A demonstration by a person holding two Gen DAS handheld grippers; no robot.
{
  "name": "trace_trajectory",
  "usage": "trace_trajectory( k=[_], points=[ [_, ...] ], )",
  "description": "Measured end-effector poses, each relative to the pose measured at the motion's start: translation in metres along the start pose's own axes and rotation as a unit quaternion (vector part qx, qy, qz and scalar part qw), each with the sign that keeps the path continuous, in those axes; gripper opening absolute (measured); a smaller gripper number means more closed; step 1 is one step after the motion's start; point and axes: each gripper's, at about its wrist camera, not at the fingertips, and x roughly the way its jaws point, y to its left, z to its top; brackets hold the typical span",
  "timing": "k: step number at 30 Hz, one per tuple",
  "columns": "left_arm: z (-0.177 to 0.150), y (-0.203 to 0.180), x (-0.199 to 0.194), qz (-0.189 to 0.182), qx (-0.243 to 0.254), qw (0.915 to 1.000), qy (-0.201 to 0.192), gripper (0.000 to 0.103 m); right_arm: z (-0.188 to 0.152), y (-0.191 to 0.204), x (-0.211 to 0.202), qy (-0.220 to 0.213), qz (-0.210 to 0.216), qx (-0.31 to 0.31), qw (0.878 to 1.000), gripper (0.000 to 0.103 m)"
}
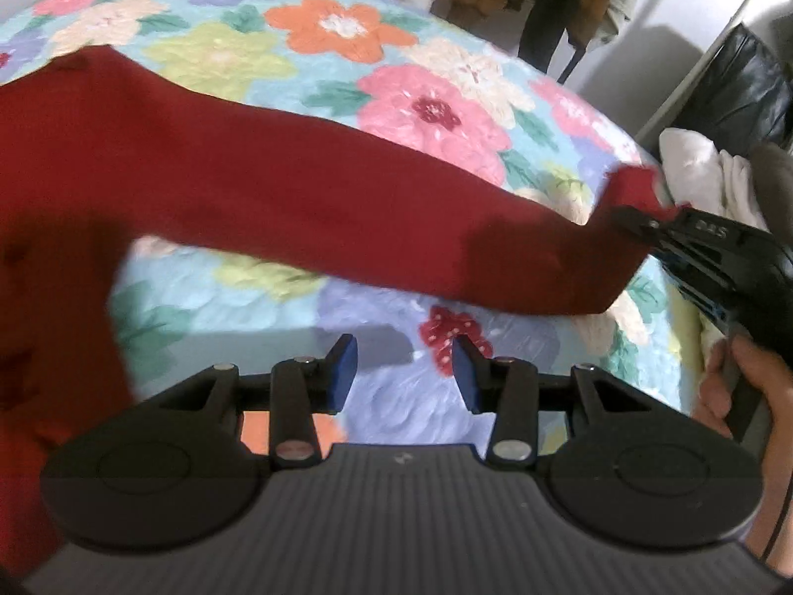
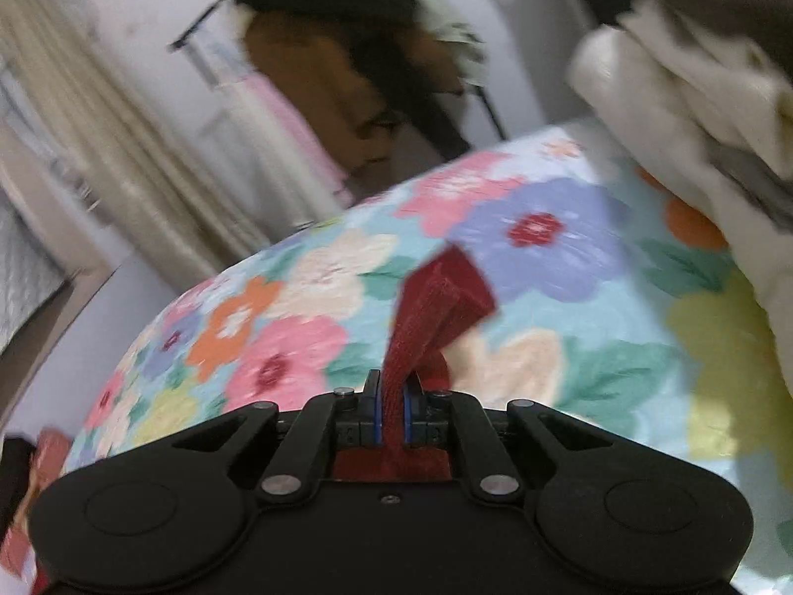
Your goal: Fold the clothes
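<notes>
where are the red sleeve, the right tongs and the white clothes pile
red sleeve (image 1: 347, 208), left wrist view, mid-sleeve
right tongs (image 2: 391, 414), right wrist view, between the tips, shut on the cuff
white clothes pile (image 2: 684, 94), right wrist view, top fold

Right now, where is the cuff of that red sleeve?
The cuff is pinched in the right gripper, lifted over the flowered bedspread. In the left wrist view it shows far right, near the white bundle.

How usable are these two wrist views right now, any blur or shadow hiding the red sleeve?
Left wrist view: red sleeve slightly smeared, edges soft; fisheye bends the floral bedspread; a shadow lies under the sleeve. Right wrist view: background clothes rack heavily motion-blurred, but the cuff between the right gripper fingers is sharp enough.
</notes>
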Motion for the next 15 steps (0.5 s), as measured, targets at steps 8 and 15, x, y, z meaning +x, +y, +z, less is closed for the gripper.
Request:
trace_trajectory(
  k=[8, 15],
  points=[
    [-0.011, 0.043, -0.049, -0.053, -0.064, 0.9938, -0.074, 0.042, -0.022, 0.044, -0.017, 0.047, 0.121, -0.027, 0.991, 0.009],
    [-0.013, 0.077, -0.090, -0.114, -0.100, 0.9792, -0.136, 0.057, -0.060, 0.106, -0.040, 0.109, 0.234, -0.114, 0.959, 0.009]
  ],
)
